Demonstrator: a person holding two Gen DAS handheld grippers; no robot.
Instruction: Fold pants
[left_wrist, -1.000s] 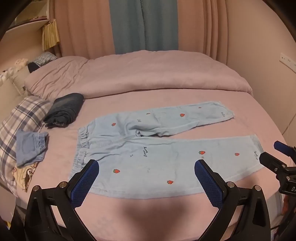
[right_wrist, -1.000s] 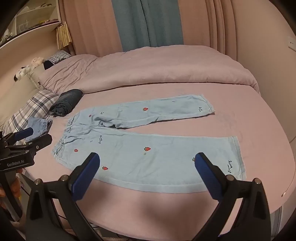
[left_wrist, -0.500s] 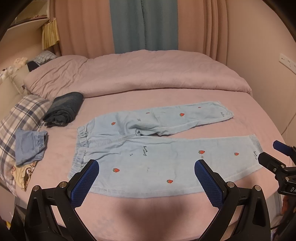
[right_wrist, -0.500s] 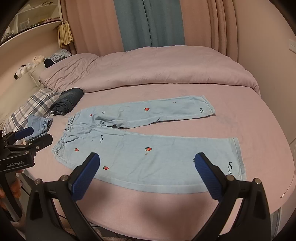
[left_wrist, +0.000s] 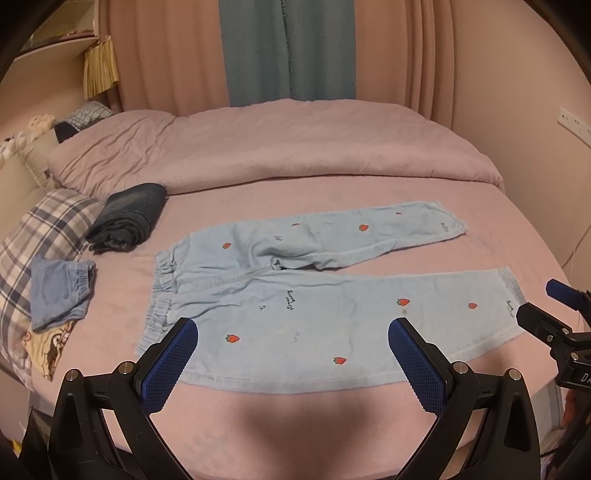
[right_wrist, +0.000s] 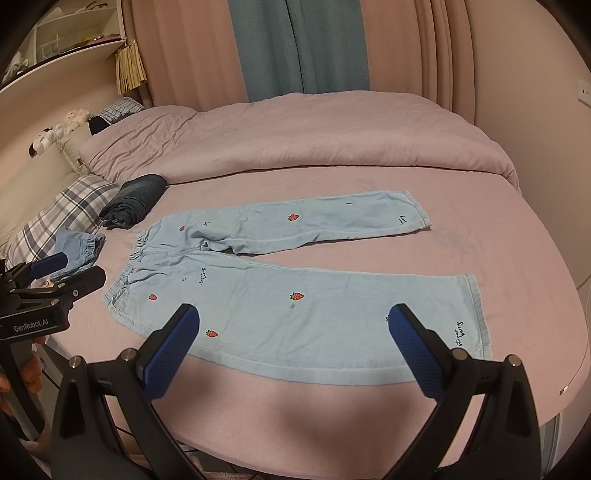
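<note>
Almost nothing has moved since the earlier frames: both views shift only very slightly, and the pants (left_wrist: 317, 295) lie in the same place on the pink bed (left_wrist: 295, 192).

They are spread flat in the middle of both frames. Their long axis runs across the picture, with the elastic waistband at the left and the two leg hems at the right. The nearer leg lies straight; the farther leg angles up toward the right, so the legs open like a narrow V. The fabric is light blue with small red strawberries and small dark script that I cannot read with certainty.

In the left wrist view the left gripper (left_wrist: 291, 354) hangs over the near edge of the pants with its blue pads wide apart and nothing between them. In the right wrist view the right gripper (right_wrist: 293, 339) is the same: pads wide apart, empty, above the nearer leg. At the left edge of the right wrist view the other gripper's body shows the label "GenRobot.AI".

At the left of the frames lie a folded dark denim garment (left_wrist: 127, 218), a small blue garment (left_wrist: 59, 291) and a plaid pillow (left_wrist: 40, 236). A rumpled pink duvet (left_wrist: 277, 144) fills the far side of the bed, with pink and teal curtains (left_wrist: 291, 51) behind. Nothing lies on the pants.
</note>
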